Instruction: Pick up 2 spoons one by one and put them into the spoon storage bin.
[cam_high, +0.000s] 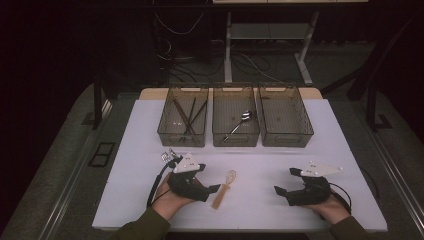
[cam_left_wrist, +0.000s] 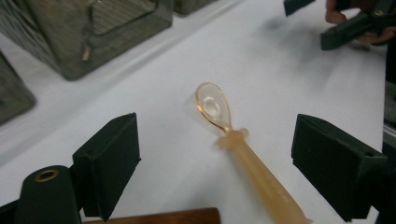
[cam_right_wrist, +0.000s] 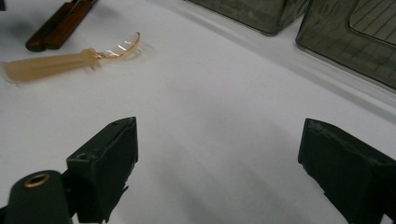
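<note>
An amber see-through plastic spoon (cam_high: 225, 187) lies flat on the white table (cam_high: 280, 160), bowl toward the bins. My left gripper (cam_high: 210, 192) is just left of the spoon's handle and close above the table. In the left gripper view the jaws of the left gripper (cam_left_wrist: 219, 144) stand wide apart on either side of the spoon (cam_left_wrist: 243, 149) without touching it. My right gripper (cam_high: 286, 181) rests at the front right, open, with bare table between its jaws (cam_right_wrist: 215, 154). The spoon (cam_right_wrist: 60, 63) lies far off to its left.
Three mesh bins stand in a row at the back. The left bin (cam_high: 182, 120) holds dark sticks, the middle bin (cam_high: 235, 131) holds a metal spoon (cam_high: 242, 120), and the right bin (cam_high: 285, 117) stands beside them. A brown wooden piece (cam_right_wrist: 60, 23) lies by the left gripper.
</note>
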